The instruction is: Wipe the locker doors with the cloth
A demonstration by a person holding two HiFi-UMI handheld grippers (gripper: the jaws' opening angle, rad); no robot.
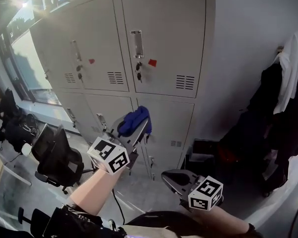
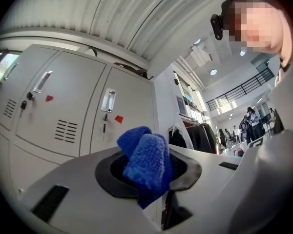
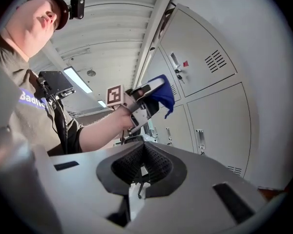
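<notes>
- Head view: the cloth [image 1: 134,119] is pinched at the tip of the left gripper [image 1: 139,129]. It is raised before the locker doors [image 1: 164,43], in front of the lower row and just under the bottom edge of the upper doors. A loose fold is left standing proud, probably so that soft fabric rather than a jaw meets the metal. Contact with the door cannot be confirmed from this angle. The right gripper [image 1: 175,180] is held low and well apart from the lockers, seemingly to leave the wiping path free.
- Left gripper view: the left gripper [image 2: 147,179] is seen clamped on the blue cloth [image 2: 146,162]. The cloth is bunched between the pads and sticks out beyond them. The upper doors [image 2: 124,130], with handles and red tags, lie beyond it.
- Right gripper view: the right gripper [image 3: 142,165] is shown with its jaws pressed together and nothing gripped between them. Ahead, the left gripper [image 3: 145,100] and its cloth [image 3: 162,96] are seen against a lower door [image 3: 219,116].
</notes>
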